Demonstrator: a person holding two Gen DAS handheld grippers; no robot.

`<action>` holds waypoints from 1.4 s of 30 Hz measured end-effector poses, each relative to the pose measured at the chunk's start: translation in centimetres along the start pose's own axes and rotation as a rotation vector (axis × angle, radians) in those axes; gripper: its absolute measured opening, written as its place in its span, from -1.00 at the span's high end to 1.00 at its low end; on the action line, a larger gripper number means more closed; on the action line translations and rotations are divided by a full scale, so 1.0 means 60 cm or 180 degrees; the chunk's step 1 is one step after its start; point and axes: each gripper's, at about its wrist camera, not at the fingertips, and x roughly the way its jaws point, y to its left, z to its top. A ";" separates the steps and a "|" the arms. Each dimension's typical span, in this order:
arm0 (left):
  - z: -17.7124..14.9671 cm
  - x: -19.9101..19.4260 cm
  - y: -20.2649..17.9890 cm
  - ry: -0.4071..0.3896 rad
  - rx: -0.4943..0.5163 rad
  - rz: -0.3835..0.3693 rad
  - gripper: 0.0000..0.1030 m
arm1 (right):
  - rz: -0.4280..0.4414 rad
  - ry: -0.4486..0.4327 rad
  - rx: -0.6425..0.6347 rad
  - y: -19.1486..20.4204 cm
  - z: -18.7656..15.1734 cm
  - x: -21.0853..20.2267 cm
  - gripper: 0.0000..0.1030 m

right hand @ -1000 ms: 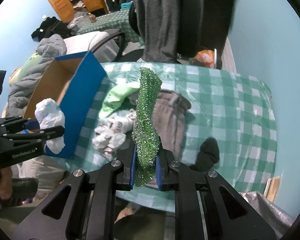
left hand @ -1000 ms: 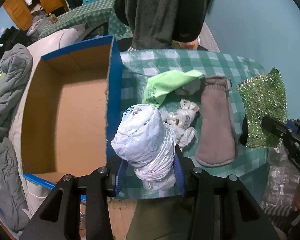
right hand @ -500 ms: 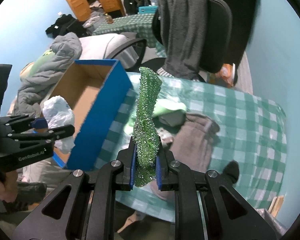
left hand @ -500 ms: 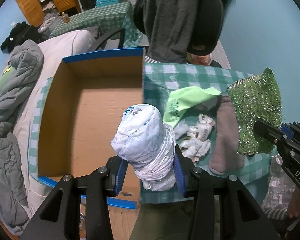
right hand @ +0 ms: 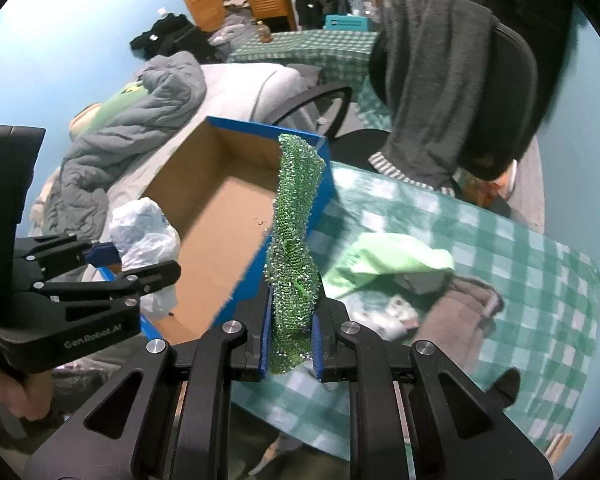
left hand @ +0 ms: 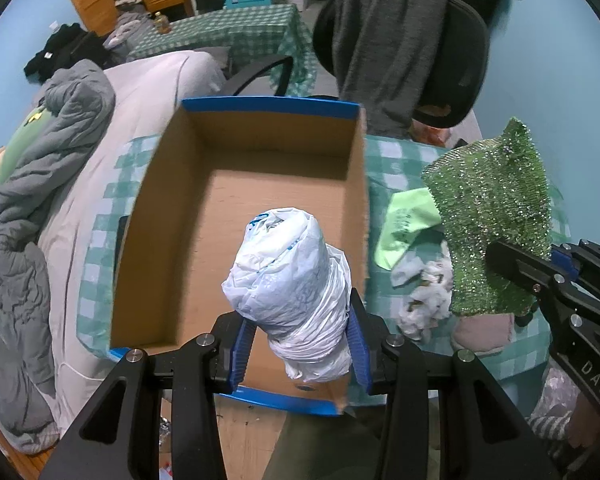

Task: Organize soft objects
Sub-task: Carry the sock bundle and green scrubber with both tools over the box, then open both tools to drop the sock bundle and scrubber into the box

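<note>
My left gripper (left hand: 298,344) is shut on a bunched white plastic bag (left hand: 288,280) and holds it over the near end of an open cardboard box with blue rims (left hand: 260,148). My right gripper (right hand: 291,344) is shut on a glittery green scrub cloth (right hand: 296,240), held upright beside the box's right wall (right hand: 320,196). The same cloth (left hand: 488,216) shows at the right of the left wrist view. The left gripper and bag (right hand: 140,232) show at the left of the right wrist view. The box is empty.
On the green checked tablecloth (right hand: 520,264) lie a light green cloth (right hand: 392,256), a brown-grey mitten (right hand: 456,308), crumpled white bags (left hand: 424,296) and a black item (right hand: 504,388). A black chair draped with grey fabric (right hand: 440,80) stands behind. Grey bedding (left hand: 32,184) lies left.
Both grippers have moved left with their loads. The white bag has gone from beside the box's right wall to over its inside. The green cloth has come close to the box's right wall.
</note>
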 end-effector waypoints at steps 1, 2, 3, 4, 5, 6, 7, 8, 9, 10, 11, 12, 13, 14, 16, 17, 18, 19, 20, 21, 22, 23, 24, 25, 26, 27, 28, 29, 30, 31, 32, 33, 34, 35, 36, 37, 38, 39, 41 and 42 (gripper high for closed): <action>0.000 0.000 0.006 0.0000 -0.0016 0.0007 0.17 | 0.0015 0.0007 -0.0014 0.006 0.004 0.005 0.71; 0.001 0.001 0.014 0.0000 -0.0039 0.0018 0.17 | 0.0032 0.0014 -0.0031 0.013 0.009 0.010 0.71; 0.001 0.001 0.021 0.0001 -0.0057 0.0031 0.17 | 0.0045 0.0017 -0.0046 0.017 0.010 0.013 0.71; 0.002 0.002 0.029 0.0000 -0.0075 0.0040 0.17 | 0.0061 0.0024 -0.0061 0.023 0.012 0.017 0.71; 0.003 0.004 0.039 0.0002 -0.0102 0.0056 0.17 | 0.0080 0.0032 -0.0078 0.029 0.016 0.022 0.71; 0.004 0.005 0.045 0.0004 -0.0117 0.0068 0.17 | 0.0092 0.0038 -0.0090 0.034 0.019 0.026 0.71; 0.005 0.008 0.054 0.0011 -0.0138 0.0078 0.17 | 0.0106 0.0047 -0.0100 0.038 0.021 0.030 0.71; 0.005 0.009 0.060 0.0013 -0.0150 0.0085 0.17 | 0.0118 0.0057 -0.0112 0.043 0.024 0.035 0.71; 0.005 0.011 0.068 0.0016 -0.0168 0.0096 0.17 | 0.0129 0.0064 -0.0123 0.048 0.025 0.038 0.71; 0.005 0.012 0.072 0.0021 -0.0178 0.0103 0.17 | 0.0136 0.0072 -0.0136 0.052 0.027 0.043 0.71; 0.005 0.014 0.078 0.0030 -0.0190 0.0111 0.17 | 0.0144 0.0083 -0.0149 0.058 0.030 0.048 0.71; 0.006 0.017 0.084 0.0037 -0.0203 0.0122 0.17 | 0.0151 0.0094 -0.0160 0.063 0.033 0.053 0.71; 0.006 0.019 0.090 0.0040 -0.0214 0.0129 0.17 | 0.0160 0.0103 -0.0175 0.068 0.036 0.058 0.71; 0.006 0.021 0.096 0.0049 -0.0224 0.0137 0.17 | 0.0167 0.0109 -0.0188 0.073 0.038 0.061 0.71; 0.006 0.024 0.102 0.0056 -0.0243 0.0143 0.17 | 0.0173 0.0128 -0.0212 0.081 0.043 0.069 0.71; 0.006 0.026 0.106 0.0063 -0.0253 0.0154 0.17 | 0.0181 0.0136 -0.0221 0.086 0.045 0.072 0.71; 0.007 0.029 0.110 0.0070 -0.0261 0.0161 0.17 | 0.0188 0.0147 -0.0230 0.091 0.047 0.076 0.71; 0.008 0.032 0.113 0.0078 -0.0267 0.0168 0.17 | 0.0194 0.0160 -0.0239 0.093 0.049 0.080 0.71; 0.009 0.034 0.115 0.0084 -0.0273 0.0176 0.17 | 0.0201 0.0176 -0.0247 0.096 0.052 0.085 0.71; 0.009 0.036 0.118 0.0092 -0.0283 0.0185 0.17 | 0.0208 0.0187 -0.0252 0.098 0.054 0.088 0.71; 0.010 0.039 0.121 0.0100 -0.0293 0.0188 0.17 | 0.0216 0.0201 -0.0260 0.100 0.056 0.091 0.71; 0.011 0.041 0.125 0.0107 -0.0304 0.0193 0.17 | 0.0219 0.0216 -0.0273 0.103 0.058 0.096 0.71; 0.012 0.043 0.128 0.0109 -0.0315 0.0196 0.17 | 0.0222 0.0226 -0.0281 0.105 0.061 0.099 0.71; 0.013 0.045 0.132 0.0114 -0.0327 0.0201 0.17 | 0.0229 0.0241 -0.0295 0.107 0.064 0.103 0.71; 0.014 0.046 0.134 0.0119 -0.0331 0.0207 0.17 | 0.0232 0.0251 -0.0303 0.110 0.065 0.106 0.71; 0.015 0.048 0.137 0.0127 -0.0337 0.0209 0.17 | 0.0233 0.0261 -0.0310 0.112 0.067 0.110 0.71; 0.016 0.048 0.138 0.0129 -0.0342 0.0211 0.17 | 0.0238 0.0276 -0.0320 0.115 0.068 0.114 0.71; 0.017 0.049 0.141 0.0131 -0.0352 0.0219 0.17 | 0.0240 0.0288 -0.0330 0.118 0.071 0.118 0.71; 0.018 0.050 0.144 0.0137 -0.0359 0.0223 0.16 | 0.0238 0.0297 -0.0338 0.122 0.073 0.122 0.71; 0.019 0.052 0.147 0.0146 -0.0366 0.0228 0.16 | 0.0242 0.0309 -0.0348 0.124 0.075 0.124 0.71; 0.020 0.054 0.150 0.0154 -0.0375 0.0239 0.16 | 0.0245 0.0320 -0.0359 0.126 0.077 0.128 0.71; 0.021 0.056 0.153 0.0163 -0.0381 0.0247 0.16 | 0.0246 0.0326 -0.0365 0.128 0.078 0.130 0.71; 0.022 0.058 0.155 0.0171 -0.0386 0.0250 0.16 | 0.0250 0.0335 -0.0375 0.130 0.080 0.133 0.71; 0.023 0.060 0.158 0.0178 -0.0392 0.0258 0.16 | 0.0246 0.0340 -0.0378 0.134 0.083 0.136 0.71; 0.024 0.061 0.161 0.0182 -0.0398 0.0262 0.16 | 0.0245 0.0348 -0.0377 0.135 0.084 0.139 0.71; 0.024 0.063 0.165 0.0186 -0.0401 0.0262 0.16 | 0.0247 0.0360 -0.0373 0.136 0.086 0.141 0.70; 0.025 0.064 0.167 0.0191 -0.0408 0.0265 0.16 | 0.0250 0.0373 -0.0367 0.137 0.087 0.144 0.70; 0.025 0.064 0.170 0.0192 -0.0413 0.0275 0.16 | 0.0253 0.0385 -0.0363 0.137 0.089 0.146 0.68; 0.026 0.065 0.175 0.0200 -0.0419 0.0295 0.12 | 0.0244 0.0408 -0.0352 0.139 0.091 0.150 0.63; 0.027 0.066 0.178 0.0208 -0.0419 0.0298 0.12 | 0.0232 0.0409 -0.0346 0.139 0.092 0.151 0.55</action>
